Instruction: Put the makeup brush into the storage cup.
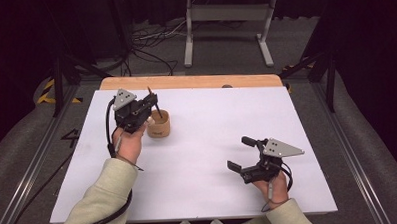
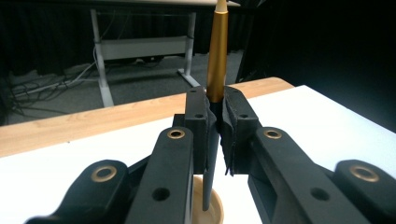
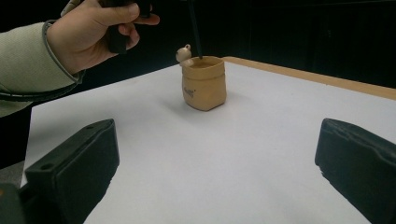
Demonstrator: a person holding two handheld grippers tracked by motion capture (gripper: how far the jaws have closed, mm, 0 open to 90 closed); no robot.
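High view: left gripper [image 1: 152,100] is hovering over the tan sack-shaped cup [image 1: 158,124]. Left gripper view: jaws are pinching a gold-and-grey pen [image 2: 215,70], tip inside the cup. Right gripper view: right gripper [image 3: 215,172] is facing the cup, jaws spread.

Right gripper [image 3: 219,172] had its two black jaws spread wide apart, nothing between them, over the white table top [image 3: 243,154]. Ahead sat a tan sack-shaped cup [image 3: 204,84], upright, small bear figure [image 3: 183,53] on its rim. A thin dark rod [image 3: 194,30] dropped into the cup's mouth from above. Upper left: the person's left hand [image 3: 88,32], pale green sleeve [image 3: 21,60], gripping a dark handle [image 3: 116,39]. Wood edge [image 3: 327,79] ran along the far side.
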